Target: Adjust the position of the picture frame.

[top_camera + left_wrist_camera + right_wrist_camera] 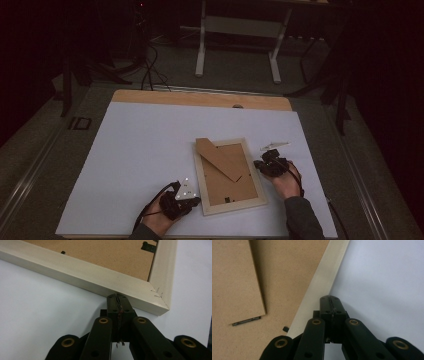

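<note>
Picture frame (230, 176): lies face down, lower centre of the high view, slightly right of middle, its pale wooden border around a brown backing board.
Stand flap (220, 159): a brown cardboard piece on the backing, running from the frame's upper left corner toward its centre; in the right gripper view it fills the upper left (234, 280).
Frame corner: in the left gripper view one mitred corner (160, 296) sits at the right, with small staples across the joint.
Left gripper (192, 202): lower left of the frame in the high view, jaws pressed together with nothing between them; in the left gripper view its tips (117, 298) sit right at the frame's outer side, near that corner.
Right gripper (260, 165): just beside the frame's right edge, jaws pressed together and empty; in the right gripper view its tips (329, 300) lie over the pale border.
Surface (140, 150): white sheet carrying everything, wooden edge at the far end.
Clear strip (274, 146): a small, pale piece on the surface, just above the right gripper.
</note>
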A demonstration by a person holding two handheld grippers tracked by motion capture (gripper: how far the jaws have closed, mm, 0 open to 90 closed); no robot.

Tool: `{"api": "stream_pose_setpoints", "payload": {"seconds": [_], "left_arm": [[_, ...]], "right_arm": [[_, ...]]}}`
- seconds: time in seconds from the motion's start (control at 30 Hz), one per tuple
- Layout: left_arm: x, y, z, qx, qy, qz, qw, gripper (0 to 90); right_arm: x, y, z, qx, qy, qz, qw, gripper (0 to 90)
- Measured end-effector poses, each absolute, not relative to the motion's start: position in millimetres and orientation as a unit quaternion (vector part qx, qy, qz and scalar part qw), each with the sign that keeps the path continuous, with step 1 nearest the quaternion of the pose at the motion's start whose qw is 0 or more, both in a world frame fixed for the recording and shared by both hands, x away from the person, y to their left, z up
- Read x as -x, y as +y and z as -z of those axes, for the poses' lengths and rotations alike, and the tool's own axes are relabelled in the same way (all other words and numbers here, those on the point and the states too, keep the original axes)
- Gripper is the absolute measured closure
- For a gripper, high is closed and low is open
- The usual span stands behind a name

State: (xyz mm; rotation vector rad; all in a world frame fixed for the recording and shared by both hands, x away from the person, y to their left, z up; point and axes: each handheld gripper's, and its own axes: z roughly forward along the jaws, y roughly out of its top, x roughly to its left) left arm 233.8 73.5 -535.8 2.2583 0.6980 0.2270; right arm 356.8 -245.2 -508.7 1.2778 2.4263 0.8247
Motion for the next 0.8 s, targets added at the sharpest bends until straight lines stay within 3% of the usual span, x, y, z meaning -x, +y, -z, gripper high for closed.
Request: {"api": "stream_pose_setpoints", "payload": {"seconds": [0.8], "left_arm": [[-229,50,534,-0.891,0.255,-0.072,0.370,90.0]], "right_arm": [[-388,-215,510,-0.451,0.842,-0.248,0.163,89.9]]}}
